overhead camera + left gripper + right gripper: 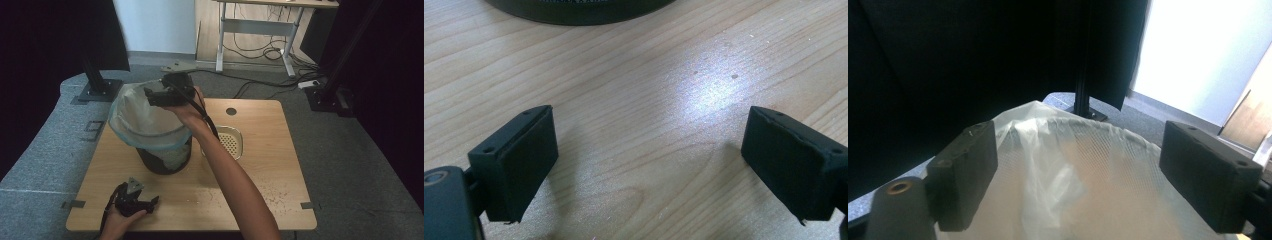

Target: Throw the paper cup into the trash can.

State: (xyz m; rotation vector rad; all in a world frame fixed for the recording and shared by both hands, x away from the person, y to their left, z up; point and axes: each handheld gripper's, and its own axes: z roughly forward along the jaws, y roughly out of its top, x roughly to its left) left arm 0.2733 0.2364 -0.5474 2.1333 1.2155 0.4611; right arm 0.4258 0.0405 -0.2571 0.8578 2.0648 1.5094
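A dark waste bin stands on the wooden table, left of centre. A translucent white bag bulges out over its rim. My right gripper hovers above the bag's far edge, pointing left. In the right gripper view its jaws stand wide apart, open, with the bag and some mesh beyond them and nothing between. My left gripper rests low at the table's front left, open over bare wood. The bin's base lies ahead of it.
A small beige strainer sits on the table just right of the bin, partly behind my right forearm. Crumbs are scattered over the front right of the table. A round cable hole is near the far edge. Black stands flank the table.
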